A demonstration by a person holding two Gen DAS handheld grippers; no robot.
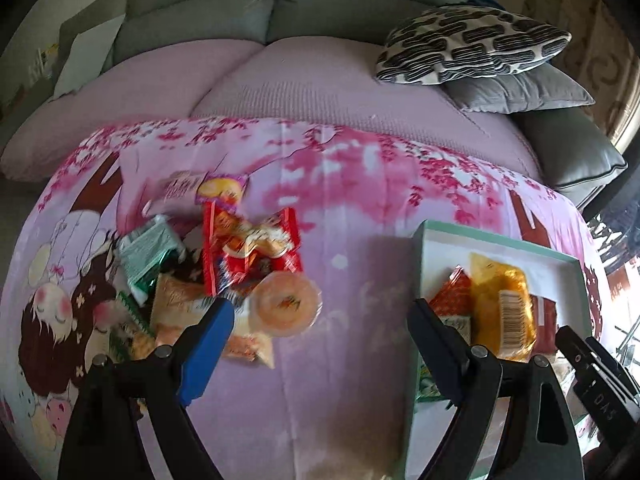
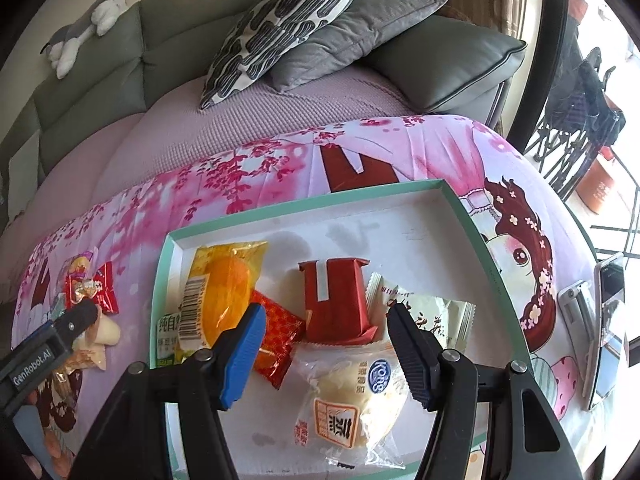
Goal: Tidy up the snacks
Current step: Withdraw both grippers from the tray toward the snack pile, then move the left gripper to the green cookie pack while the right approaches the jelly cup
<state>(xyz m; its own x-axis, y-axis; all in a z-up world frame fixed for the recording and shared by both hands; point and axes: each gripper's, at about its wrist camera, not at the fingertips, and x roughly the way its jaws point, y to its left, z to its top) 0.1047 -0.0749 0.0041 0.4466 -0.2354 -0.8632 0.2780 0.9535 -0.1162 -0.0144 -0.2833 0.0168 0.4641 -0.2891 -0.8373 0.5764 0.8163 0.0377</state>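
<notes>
1. Left wrist view: left gripper [image 1: 320, 320] spread wide, holding nothing, between snack pile [image 1: 224, 264] and tray [image 1: 496, 240].
2. Right gripper [image 2: 326, 332] half-spread, empty, over trayed snacks.
3. Next, likely: fetch another snack from the pile.

A pink cartoon-printed cloth [image 1: 340, 208] covered the surface, bearing a loose heap of snack packets [image 1: 224, 264], a shallow mint-rimmed tray [image 2: 468, 216] and a phone [image 2: 608, 320] at its edge.

The left hand-held gripper [image 1: 320, 320] points steeply down, jaws wide apart and empty; the right hand-held gripper [image 2: 326, 326] is also parted and empty.
</notes>
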